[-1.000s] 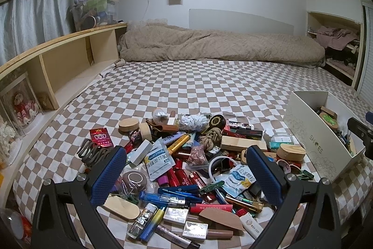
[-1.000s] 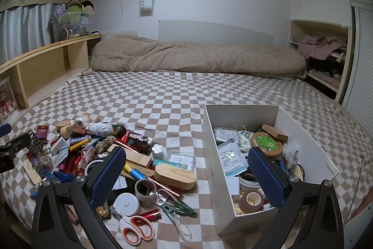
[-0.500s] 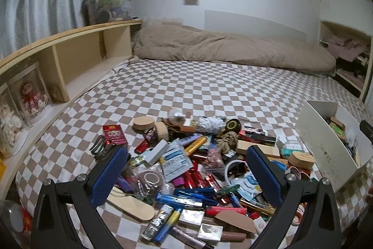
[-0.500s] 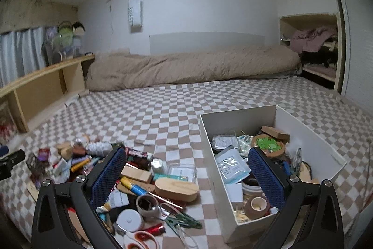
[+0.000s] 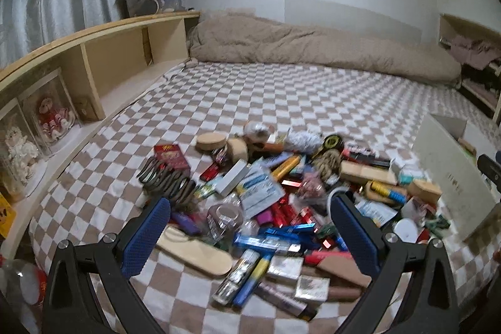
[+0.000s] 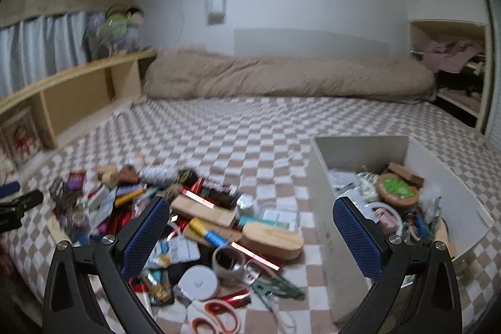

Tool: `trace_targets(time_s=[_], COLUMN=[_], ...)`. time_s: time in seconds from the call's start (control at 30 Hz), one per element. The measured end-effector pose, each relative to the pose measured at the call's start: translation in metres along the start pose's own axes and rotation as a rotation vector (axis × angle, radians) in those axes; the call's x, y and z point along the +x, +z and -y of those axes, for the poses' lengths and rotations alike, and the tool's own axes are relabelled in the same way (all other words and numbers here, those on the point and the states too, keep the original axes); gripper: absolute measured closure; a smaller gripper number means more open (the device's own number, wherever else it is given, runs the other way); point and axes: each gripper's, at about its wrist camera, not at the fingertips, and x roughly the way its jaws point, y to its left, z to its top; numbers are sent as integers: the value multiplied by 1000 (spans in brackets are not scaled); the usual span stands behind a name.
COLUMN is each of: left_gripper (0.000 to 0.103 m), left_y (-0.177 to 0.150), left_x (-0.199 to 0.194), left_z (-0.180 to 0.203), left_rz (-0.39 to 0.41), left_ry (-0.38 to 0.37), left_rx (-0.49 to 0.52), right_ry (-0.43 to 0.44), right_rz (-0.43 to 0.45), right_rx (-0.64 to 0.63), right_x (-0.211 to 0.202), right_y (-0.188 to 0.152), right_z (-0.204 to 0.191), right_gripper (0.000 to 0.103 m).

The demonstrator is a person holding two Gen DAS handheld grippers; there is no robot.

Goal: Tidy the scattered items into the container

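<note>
A heap of small items (image 5: pixel 281 199) lies scattered on the checkered bedspread: tubes, packets, wooden pieces, a clear tape roll (image 5: pixel 224 213). It also shows in the right wrist view (image 6: pixel 200 218), with orange scissors (image 6: pixel 216 313) at the front. The white box (image 6: pixel 325 208) stands to the right, part filled; its side shows in the left wrist view (image 5: pixel 451 180). My left gripper (image 5: pixel 250 237) is open and empty above the near part of the heap. My right gripper (image 6: pixel 252 235) is open and empty, over the gap between heap and box.
A wooden shelf unit (image 5: pixel 94 64) with boxed dolls (image 5: pixel 50 118) runs along the left side of the bed. A rolled beige duvet (image 5: pixel 313 49) lies across the far end. An open closet (image 6: pixel 451 68) is at the far right.
Both views have swung and show motion blur. The left gripper has moved closer to the heap. The right gripper has dipped back toward the items and box. Neither has taken hold of anything.
</note>
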Motion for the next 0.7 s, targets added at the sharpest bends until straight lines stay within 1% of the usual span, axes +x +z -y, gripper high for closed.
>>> trace_targets(time_s=[0.1,0.27,0.4,0.53,0.63,0.7], left_gripper=[0,0,0,0,0,0], left_y=[-12,-32,-43,-56,-69,-79], left_x=[4,7,14,28,39,48], left_z=[-8,-18,-17,-10,-9,-13], left_rz=[-37,-98,-142,-209,-261,-292], left_ry=[14,15,14,26,53,102], left_rx=[12,14,23,75,125,153], right_ry=[3,10,38,70,83,87], right_rz=[-17,-33,-83,-135,-154,-165], right_rx=[-59,-135,-132,-129,-137,-138], right_x=[5,10,20,29,33,34], right_y=[-6,-14,-23,-33,-39,-41], right_z=[-12,-29,-36,-43,-46,-47], right_gripper=[0,0,0,0,0,0])
